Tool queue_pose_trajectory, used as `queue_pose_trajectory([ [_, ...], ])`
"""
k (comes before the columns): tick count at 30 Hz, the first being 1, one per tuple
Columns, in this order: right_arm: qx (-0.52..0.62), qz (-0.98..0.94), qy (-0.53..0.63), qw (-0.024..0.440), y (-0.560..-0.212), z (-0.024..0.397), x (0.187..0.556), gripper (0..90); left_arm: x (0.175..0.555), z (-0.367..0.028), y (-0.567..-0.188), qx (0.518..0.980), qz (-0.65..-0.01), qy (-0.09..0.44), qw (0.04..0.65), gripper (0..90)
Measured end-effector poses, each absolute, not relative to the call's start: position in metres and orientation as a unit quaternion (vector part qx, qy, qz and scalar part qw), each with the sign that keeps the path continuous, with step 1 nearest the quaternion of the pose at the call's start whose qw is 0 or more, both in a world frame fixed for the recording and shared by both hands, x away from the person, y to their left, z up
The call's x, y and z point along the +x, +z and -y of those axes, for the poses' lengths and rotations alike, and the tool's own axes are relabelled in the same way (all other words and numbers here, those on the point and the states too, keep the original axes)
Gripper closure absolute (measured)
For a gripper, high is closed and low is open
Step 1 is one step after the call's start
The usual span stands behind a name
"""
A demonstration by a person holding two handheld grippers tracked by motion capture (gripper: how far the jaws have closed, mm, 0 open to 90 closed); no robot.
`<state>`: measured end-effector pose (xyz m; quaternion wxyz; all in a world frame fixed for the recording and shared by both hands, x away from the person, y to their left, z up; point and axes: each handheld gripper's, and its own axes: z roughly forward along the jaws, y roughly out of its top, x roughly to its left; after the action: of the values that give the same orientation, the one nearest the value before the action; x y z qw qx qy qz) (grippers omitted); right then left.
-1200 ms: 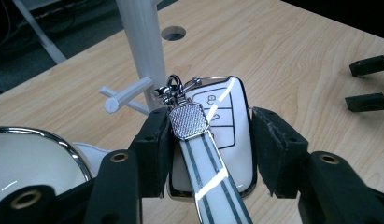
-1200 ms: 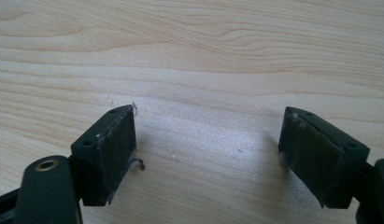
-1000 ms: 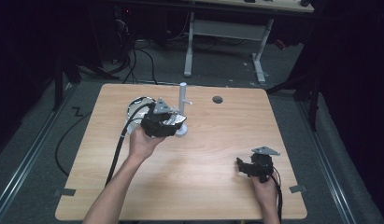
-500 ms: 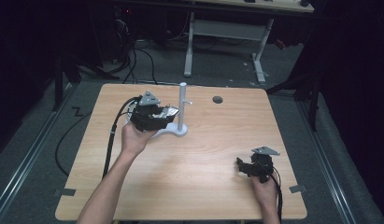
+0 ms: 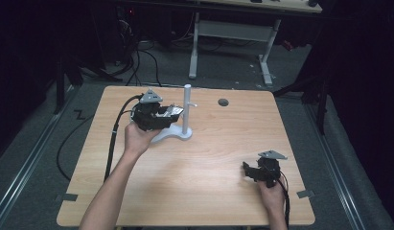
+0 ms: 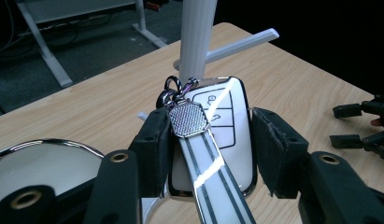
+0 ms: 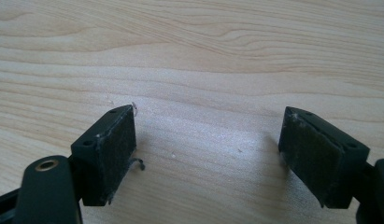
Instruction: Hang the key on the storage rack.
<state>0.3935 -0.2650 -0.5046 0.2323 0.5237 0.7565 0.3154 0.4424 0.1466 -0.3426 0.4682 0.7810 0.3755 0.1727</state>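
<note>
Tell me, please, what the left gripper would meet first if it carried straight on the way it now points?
Most likely the white stand's post. The left gripper, holding the car key, points right at it, with the post rising just beyond the key's top. The gap looks small, though depth is hard to judge.

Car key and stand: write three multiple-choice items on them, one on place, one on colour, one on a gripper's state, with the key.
1. Where is the car key?
A. flat on the table
B. between the left gripper's pads, just short of the stand's post
C. hung on the stand's peg

2. What colour is the stand?
A. white
B. red
C. black

3. How is the right gripper?
A. shut on the key
B. shut on nothing
C. open above bare wood

Key: 1 B, the left gripper view shows the pads against the key's sides with the post behind it. 2 A, post and base look white in the high view. 3 C, its pads stand wide apart over the table.
</note>
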Motion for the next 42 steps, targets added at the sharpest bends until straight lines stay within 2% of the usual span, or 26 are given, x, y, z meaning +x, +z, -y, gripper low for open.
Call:
queue_pose_trajectory([
  [16,0.524,-0.757,0.315,0.232,-0.505,0.265,0.393,19.2,0.444,-0.161,-0.346,0.778,-0.373,0.151,0.482,49.7],
  [27,0.524,-0.757,0.315,0.232,-0.505,0.265,0.393,19.2,0.443,-0.178,-0.36,0.76,-0.385,0.128,0.508,49.4],
  [42,0.524,-0.757,0.315,0.232,-0.505,0.265,0.393,19.2,0.448,-0.167,-0.368,0.757,-0.38,0.127,0.516,49.5],
])
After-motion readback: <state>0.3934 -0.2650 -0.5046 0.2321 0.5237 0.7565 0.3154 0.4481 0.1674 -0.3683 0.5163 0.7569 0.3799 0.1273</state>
